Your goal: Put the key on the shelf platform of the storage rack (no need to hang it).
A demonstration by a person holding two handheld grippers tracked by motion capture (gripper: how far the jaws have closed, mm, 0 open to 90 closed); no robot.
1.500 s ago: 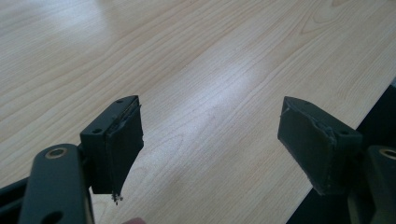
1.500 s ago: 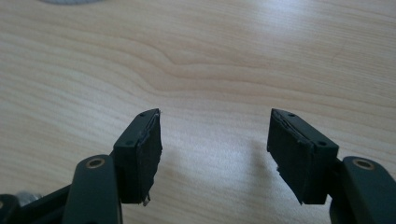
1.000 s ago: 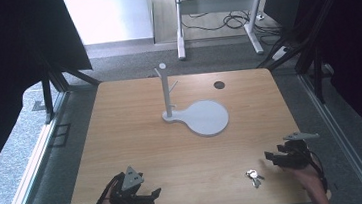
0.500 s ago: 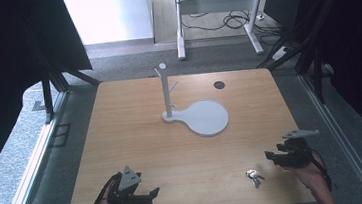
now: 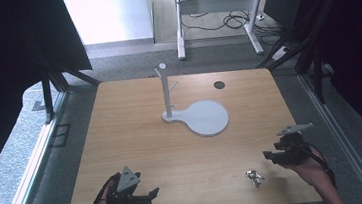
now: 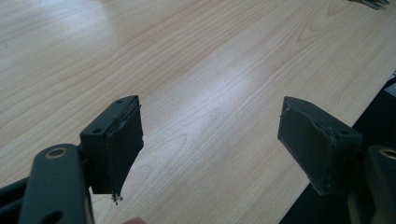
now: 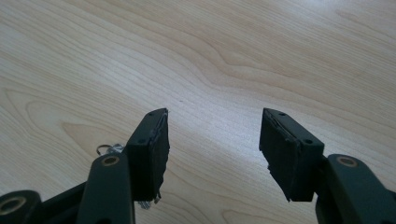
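The keys (image 5: 254, 177) lie on the desk (image 5: 137, 136) near its front edge, just left of my right hand-held gripper (image 5: 270, 155), which hovers above the wood with nothing in it. Its jaws have just been closing, yet a clear gap shows between the pads (image 7: 152, 151), and the key ring peeks out behind the left one. My left hand-held gripper (image 5: 150, 194) sits at the near left corner, jaws wide apart and empty. Farther back stands the white stand (image 5: 166, 91) with its round base. My worry: the bunch lies flat and loose, off to the side of my jaws, so closing here could pinch air or nudge it towards the edge.
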